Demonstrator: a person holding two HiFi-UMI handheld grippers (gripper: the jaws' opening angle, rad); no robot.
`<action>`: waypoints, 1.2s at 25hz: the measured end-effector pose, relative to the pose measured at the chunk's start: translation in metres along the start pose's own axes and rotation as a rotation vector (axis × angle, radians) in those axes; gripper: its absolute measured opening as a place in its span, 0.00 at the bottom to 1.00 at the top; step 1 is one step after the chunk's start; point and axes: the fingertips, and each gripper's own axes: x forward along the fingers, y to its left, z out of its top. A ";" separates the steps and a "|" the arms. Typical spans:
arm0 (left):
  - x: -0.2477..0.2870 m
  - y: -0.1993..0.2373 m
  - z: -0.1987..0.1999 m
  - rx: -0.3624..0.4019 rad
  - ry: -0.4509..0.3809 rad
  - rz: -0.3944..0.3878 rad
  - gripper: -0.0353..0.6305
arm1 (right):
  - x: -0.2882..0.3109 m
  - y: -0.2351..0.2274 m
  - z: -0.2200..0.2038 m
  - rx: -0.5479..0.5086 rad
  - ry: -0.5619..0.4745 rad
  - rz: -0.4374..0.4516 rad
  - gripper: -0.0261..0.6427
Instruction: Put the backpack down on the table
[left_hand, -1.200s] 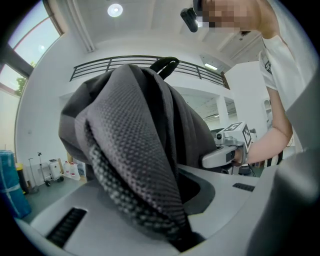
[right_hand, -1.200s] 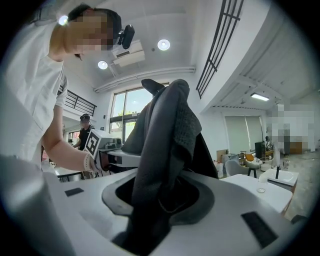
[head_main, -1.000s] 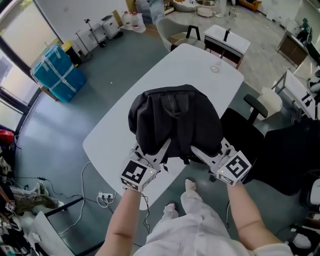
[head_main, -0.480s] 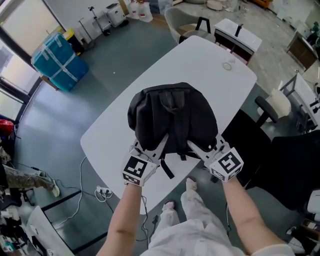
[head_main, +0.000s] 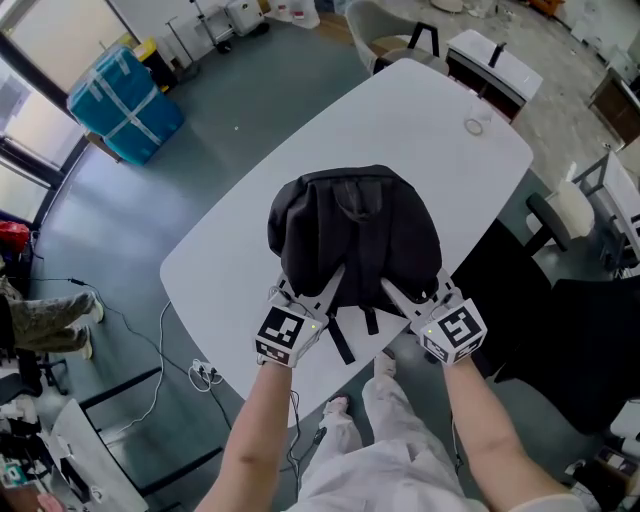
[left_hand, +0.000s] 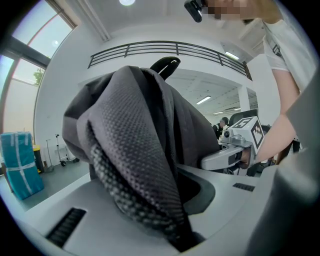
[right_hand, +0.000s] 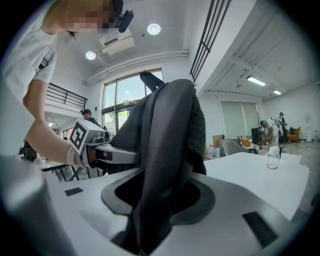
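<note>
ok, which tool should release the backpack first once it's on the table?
Left, marginally. Both tools grip the black backpack, but the left tool hangs over the white table, while the right tool sits at its edge beside a black chair, so that side probably needs holding longer.

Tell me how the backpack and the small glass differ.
The backpack is black and large; the glass is clear and small. The left gripper and right gripper clamp the backpack near the table's near edge; the glass stands free at the far end. Both are over the white table.
</note>
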 end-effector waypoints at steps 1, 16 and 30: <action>0.000 0.000 -0.003 -0.003 0.002 0.001 0.18 | 0.000 0.000 -0.003 0.005 0.001 0.000 0.29; 0.001 0.002 -0.020 -0.057 -0.006 0.049 0.26 | 0.001 0.003 -0.020 0.055 0.006 -0.009 0.30; -0.002 0.013 -0.026 -0.089 0.009 0.135 0.41 | -0.001 -0.001 -0.018 0.023 0.026 -0.083 0.37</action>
